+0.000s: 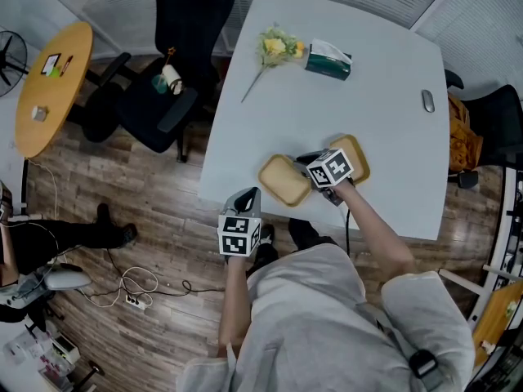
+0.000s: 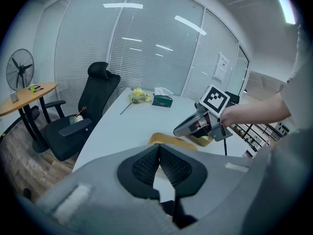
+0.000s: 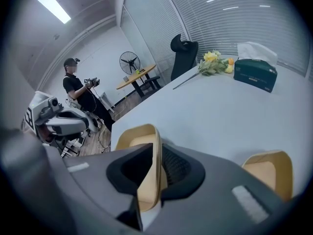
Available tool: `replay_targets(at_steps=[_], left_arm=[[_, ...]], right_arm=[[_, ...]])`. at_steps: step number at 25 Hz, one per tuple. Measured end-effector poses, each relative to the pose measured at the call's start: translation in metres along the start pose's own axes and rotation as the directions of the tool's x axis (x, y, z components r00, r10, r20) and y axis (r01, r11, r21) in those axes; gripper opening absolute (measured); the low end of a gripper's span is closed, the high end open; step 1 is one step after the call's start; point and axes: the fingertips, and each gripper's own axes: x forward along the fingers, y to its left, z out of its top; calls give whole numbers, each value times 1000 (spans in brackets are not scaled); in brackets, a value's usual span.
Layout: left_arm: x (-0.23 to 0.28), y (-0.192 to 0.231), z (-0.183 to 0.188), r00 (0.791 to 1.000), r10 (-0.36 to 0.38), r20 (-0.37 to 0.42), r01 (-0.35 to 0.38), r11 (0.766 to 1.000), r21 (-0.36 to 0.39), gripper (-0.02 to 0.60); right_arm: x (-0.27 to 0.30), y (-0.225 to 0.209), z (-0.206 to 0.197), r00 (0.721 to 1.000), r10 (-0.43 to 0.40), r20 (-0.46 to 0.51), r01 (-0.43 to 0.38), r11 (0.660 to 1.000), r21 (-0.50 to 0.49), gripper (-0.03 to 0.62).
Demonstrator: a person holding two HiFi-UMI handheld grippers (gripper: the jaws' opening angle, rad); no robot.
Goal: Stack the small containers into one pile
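Stack not begun: left claw (image 2: 159,151) is held closed and empty off the table (image 1: 327,104) edge; right claw (image 3: 157,168) is parted astride the left container (image 1: 283,180) rim; right container (image 1: 355,158) is set just beside, unstacked.

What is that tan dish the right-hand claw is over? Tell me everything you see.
The tan container is a shallow, rounded-square tray, matte like moulded fibre, apparently empty. It sits near the white table's front edge, apart from its twin. The right gripper straddles one side wall, jaws slightly apart.
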Motion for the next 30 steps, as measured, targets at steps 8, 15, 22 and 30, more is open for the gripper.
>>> replay_targets(at_steps=[8, 15, 22, 30], left_arm=[[27, -29, 10, 996, -86, -22, 87, 995, 53, 6], [65, -72, 20, 980, -192, -60, 198, 973, 117, 6], [104, -116, 31, 956, -277, -100, 291, 942, 167, 6], [130, -135, 43, 945, -299, -135, 321, 929, 184, 6]], right_arm=[[-36, -22, -4, 997, -51, 50, 49, 998, 44, 61], [-86, -73, -29, 985, -150, 82, 140, 983, 122, 64], [-140, -133, -60, 960, -268, 80, 249, 949, 193, 71], [-153, -173, -82, 946, -324, 10, 317, 930, 186, 86]])
